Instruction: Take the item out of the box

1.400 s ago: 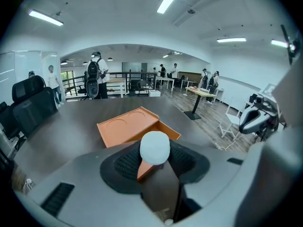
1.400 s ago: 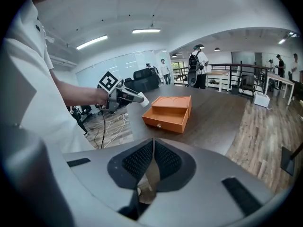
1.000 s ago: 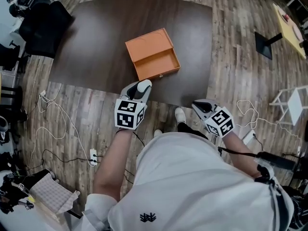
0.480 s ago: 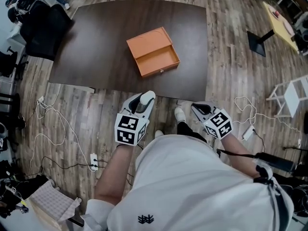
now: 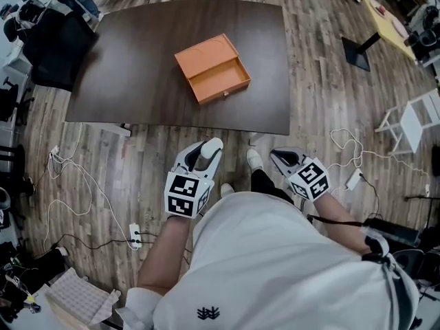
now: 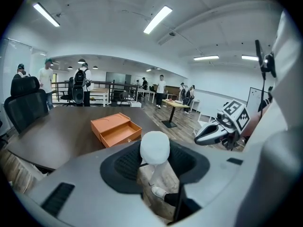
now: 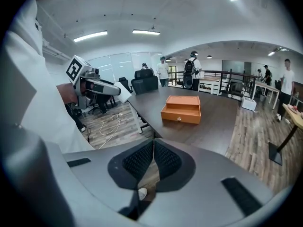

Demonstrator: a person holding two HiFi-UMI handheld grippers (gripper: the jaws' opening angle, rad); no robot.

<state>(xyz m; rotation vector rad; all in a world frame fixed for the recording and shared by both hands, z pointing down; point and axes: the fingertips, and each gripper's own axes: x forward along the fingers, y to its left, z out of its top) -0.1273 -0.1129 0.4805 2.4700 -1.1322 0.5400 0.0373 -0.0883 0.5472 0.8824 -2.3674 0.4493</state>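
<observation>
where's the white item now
Head view, lower centre: white item in the left gripper, over the floor off the near table edge, away from the orange box.

white item (image 6: 155,147), identity unclear

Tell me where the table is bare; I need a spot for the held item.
Left of the orange box the table is widest bare; narrower strips lie right of it and along the near edge. Nowhere crowded.
</observation>
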